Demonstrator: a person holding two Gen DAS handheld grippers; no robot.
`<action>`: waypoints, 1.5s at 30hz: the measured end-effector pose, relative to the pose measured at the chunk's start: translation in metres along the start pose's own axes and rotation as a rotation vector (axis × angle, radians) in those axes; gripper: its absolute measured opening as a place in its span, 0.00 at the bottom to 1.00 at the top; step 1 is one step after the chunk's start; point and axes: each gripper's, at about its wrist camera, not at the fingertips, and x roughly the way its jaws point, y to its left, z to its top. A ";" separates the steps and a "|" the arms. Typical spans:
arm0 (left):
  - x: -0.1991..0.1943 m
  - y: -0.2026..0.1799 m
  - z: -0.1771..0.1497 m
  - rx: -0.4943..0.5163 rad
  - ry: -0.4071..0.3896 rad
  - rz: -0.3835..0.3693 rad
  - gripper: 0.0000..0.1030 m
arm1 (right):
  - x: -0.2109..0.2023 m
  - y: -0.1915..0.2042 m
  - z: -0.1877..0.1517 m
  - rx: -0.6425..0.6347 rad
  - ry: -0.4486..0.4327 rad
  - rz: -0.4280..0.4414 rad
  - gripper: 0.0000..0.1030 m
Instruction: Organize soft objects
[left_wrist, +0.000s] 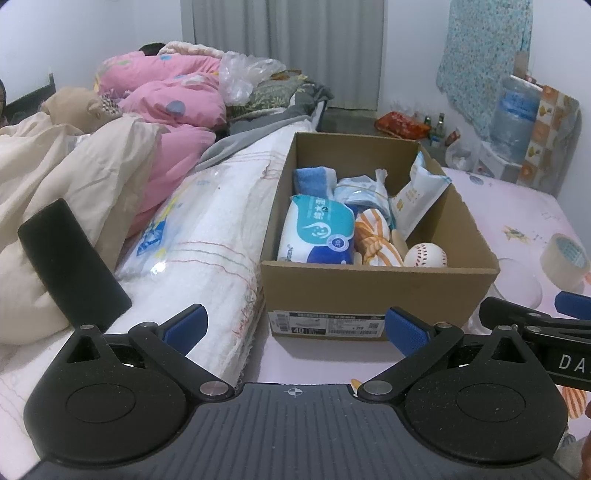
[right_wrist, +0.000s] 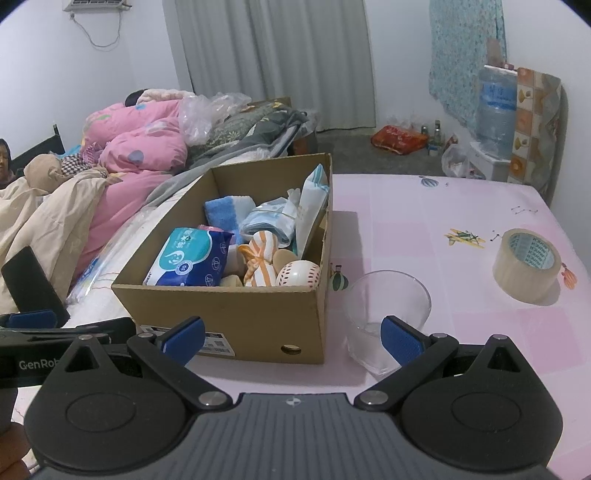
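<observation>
soft objects (right_wrist: 236, 254) inside cardboard box (right_wrist: 236, 317)

Dim cool indoor light, soft shadows, fisheye-bent edges.

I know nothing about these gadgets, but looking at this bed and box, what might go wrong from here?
1. The clear cup stands right in front of the open right tool, beside the cardboard box; a reach toward the box could tip it.
2. The box looks quite full, and the baseball sits near the front wall, so adding more may push things out.
3. The left tool and right tool are close together and might collide.
</observation>
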 end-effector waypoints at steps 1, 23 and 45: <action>0.000 0.000 0.000 0.001 -0.001 0.001 1.00 | 0.000 0.000 0.000 -0.001 -0.001 0.000 0.86; 0.004 0.001 -0.001 -0.003 0.012 -0.007 1.00 | 0.003 -0.001 0.000 -0.001 0.001 -0.007 0.86; 0.023 0.010 0.000 -0.039 0.087 -0.035 1.00 | 0.019 0.005 0.000 -0.005 0.043 -0.021 0.86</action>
